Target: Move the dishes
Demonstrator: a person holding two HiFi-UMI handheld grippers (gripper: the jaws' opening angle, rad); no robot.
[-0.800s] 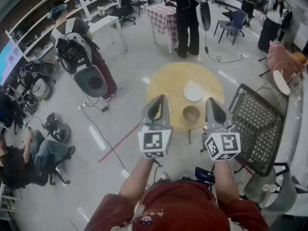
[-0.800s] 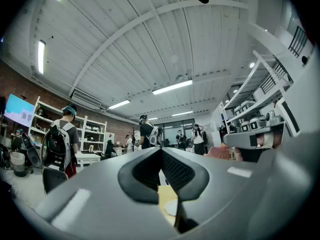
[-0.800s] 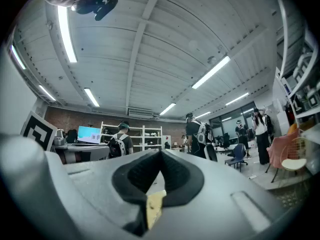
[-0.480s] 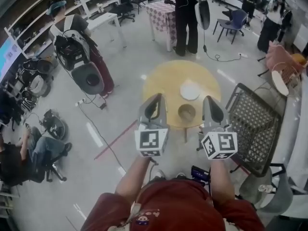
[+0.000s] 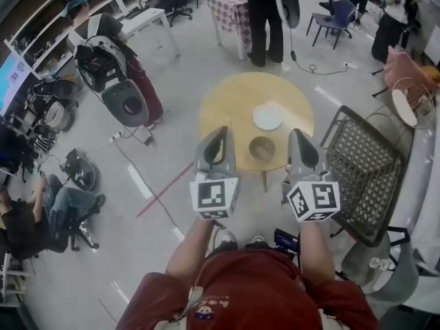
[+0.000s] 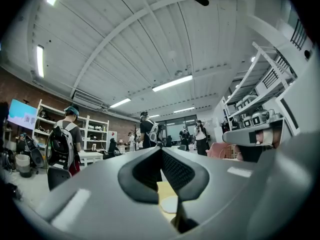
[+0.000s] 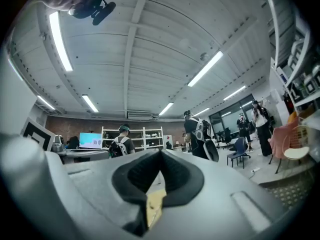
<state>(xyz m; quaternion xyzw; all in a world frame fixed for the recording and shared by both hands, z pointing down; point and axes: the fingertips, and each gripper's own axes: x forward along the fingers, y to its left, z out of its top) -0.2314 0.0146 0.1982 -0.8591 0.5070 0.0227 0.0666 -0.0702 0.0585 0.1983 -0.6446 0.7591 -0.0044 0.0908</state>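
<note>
Both grippers were held up in front of the person, side by side and level, well apart from each other, short of the surface (image 5: 230, 105).

Left gripper (image 5: 216, 137): fingers (image 6: 145, 171) pressed together at the tips, nothing between them. Its own view showed a sliver of yellow surface and the pale plate edge through the gap below the tips.

Right gripper (image 5: 300, 139): fingers (image 7: 177, 176) also pressed together at the tips, empty. Only a yellow strip of surface showed through its gap.

Dishes: white plate (image 5: 267, 117) and tan bowl (image 5: 262, 148), both on the round yellow surface, right of centre. The plate was on the far side and the bowl on the near side, close to the near edge. They sat just beside each other and I couldn't tell if they touched. In the head view the bowl fell between the two grippers, a bit closer to the right one. Neither gripper touched either dish.

Around it:
- Dark mesh chair (image 5: 364, 170) was just right of the surface.
- Red line (image 5: 165, 191) was on the floor to the left.
- Person with backpack (image 5: 103, 53) stood far left by the shelves (image 5: 69, 19).
- Another person (image 5: 265, 12) in black stood beyond the surface, next to a checked table (image 5: 234, 12).
- Seated person (image 5: 41, 215) was at the left edge.
</note>
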